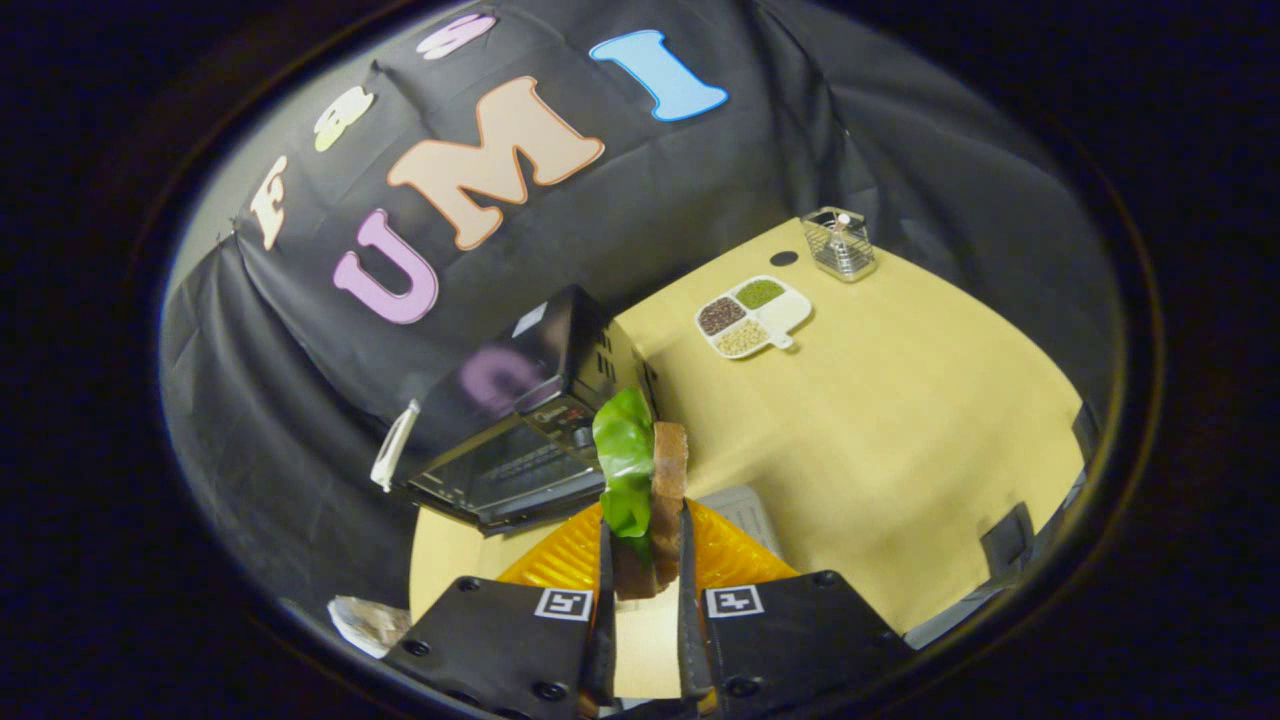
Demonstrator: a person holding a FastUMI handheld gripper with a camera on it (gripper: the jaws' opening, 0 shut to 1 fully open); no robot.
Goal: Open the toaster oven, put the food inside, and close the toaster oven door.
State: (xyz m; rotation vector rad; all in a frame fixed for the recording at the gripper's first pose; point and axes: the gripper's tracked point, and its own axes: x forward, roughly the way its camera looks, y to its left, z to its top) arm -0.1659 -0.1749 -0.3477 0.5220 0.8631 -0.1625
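Note:
My gripper [645, 540] is shut on the food [650, 480], a brown bread slice with a green lettuce leaf standing upright between the two fingers. It is lifted above an orange ribbed plate [560, 560] that lies just beyond the fingers. Past the food, to the left, sits the black toaster oven [530, 420] on the tan table [880, 450]. Its glass door [500, 480] is dropped open toward me, with the rack showing through it.
A white divided dish [752, 315] of grains lies farther out on the table, with a wire mesh basket [840, 242] beyond it near the black cloth wall. A grey flat item [740, 510] sits right of the orange plate. Something crumpled and pale [365, 622] lies by the left finger mount.

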